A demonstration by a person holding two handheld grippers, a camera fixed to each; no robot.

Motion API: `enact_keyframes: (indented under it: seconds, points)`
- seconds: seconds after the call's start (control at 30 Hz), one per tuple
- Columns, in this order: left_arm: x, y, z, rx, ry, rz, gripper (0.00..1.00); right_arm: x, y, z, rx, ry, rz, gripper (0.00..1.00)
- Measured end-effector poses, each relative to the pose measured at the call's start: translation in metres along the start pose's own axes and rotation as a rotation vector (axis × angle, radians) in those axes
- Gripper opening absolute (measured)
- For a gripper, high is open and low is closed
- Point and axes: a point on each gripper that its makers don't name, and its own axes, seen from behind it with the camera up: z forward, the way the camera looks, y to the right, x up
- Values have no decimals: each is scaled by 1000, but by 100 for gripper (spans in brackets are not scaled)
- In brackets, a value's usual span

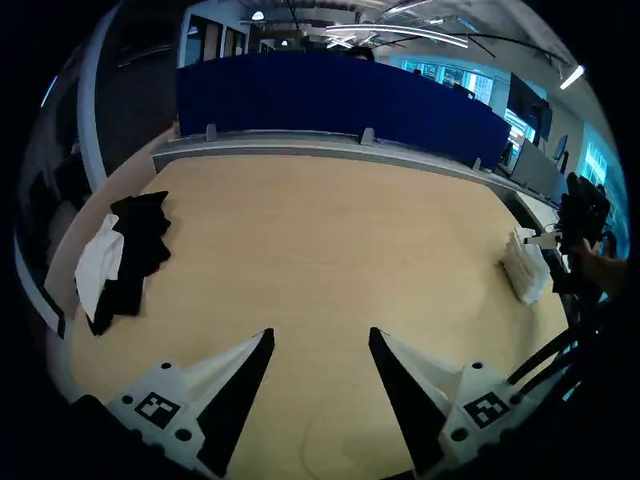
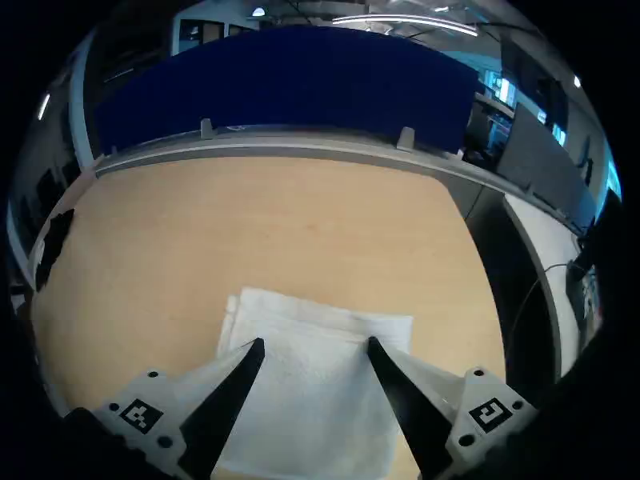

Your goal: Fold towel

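Jaws apart on both: right gripper [image 2: 314, 341] over the folded white towel [image 2: 320, 392] (left gripper [image 1: 321, 330] above the wooden table [image 1: 320, 232]).

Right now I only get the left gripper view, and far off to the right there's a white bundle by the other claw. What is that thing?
Observer: A white towel, folded into a flat rectangle on the wooden table.
Operator: Is that other claw squeezing it?
Observer: No. The right gripper is open, its two fingers spread apart over the towel's middle.
Operator: Is the fold tidy?
Observer: Mostly. A lower layer's edge peeks out along the towel's side, on the left of the right gripper view.
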Motion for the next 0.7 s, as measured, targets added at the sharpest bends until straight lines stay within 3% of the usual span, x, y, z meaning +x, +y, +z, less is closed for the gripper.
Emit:
enact_keyframes:
  seconds: [0.3,0.7]
  points:
    - [0,-3,-1,2,2,0,87,-1,-1,3,-2,-2,13,100]
    - [2,-4,-4,-4,10,0,87,9,-11,-25,-2,53,2,100]
